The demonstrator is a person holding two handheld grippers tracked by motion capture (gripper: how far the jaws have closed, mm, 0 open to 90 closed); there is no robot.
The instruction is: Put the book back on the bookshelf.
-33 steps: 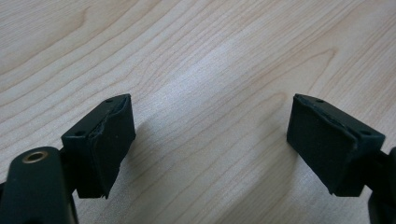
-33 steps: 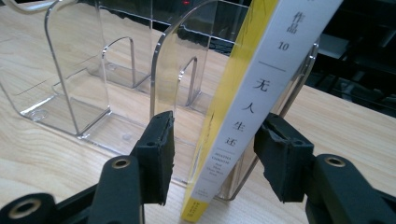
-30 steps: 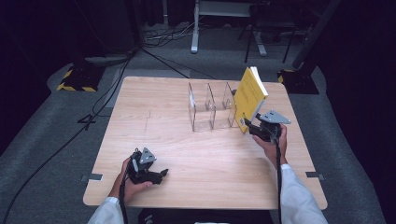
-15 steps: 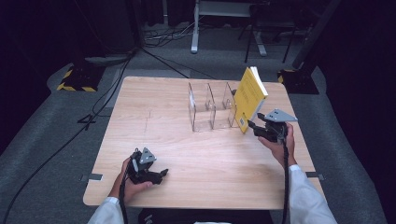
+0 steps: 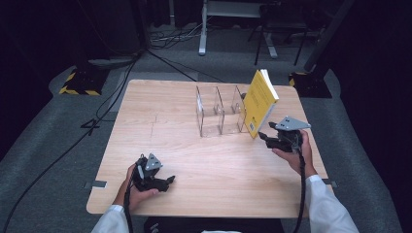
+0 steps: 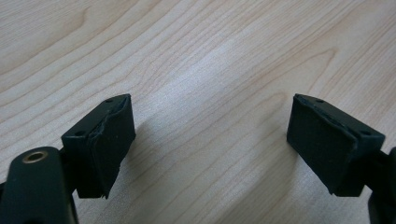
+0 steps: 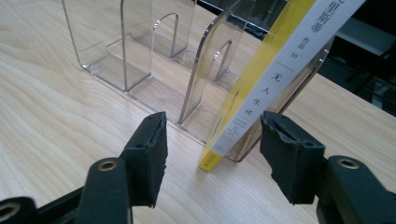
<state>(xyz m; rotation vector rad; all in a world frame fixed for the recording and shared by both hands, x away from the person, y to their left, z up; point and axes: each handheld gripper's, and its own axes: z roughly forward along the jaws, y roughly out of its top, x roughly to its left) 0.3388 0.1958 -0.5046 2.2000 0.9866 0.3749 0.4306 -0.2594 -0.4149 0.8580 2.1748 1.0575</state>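
At three o'clock on the table point(image 5: 184, 150), the yellow book point(image 5: 260, 103) leans tilted against the clear rack point(image 5: 219, 111); the right gripper point(image 5: 270, 138) has just been opening, jaws apart, free of it. At seven o'clock the left gripper point(image 5: 167, 182) gapes empty

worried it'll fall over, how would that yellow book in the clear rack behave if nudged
The yellow book stands tilted in the clear rack, so it would probably tip further. It looks like a slim paperback, likely light and somewhat flexible. The right gripper is open around its lower corner.
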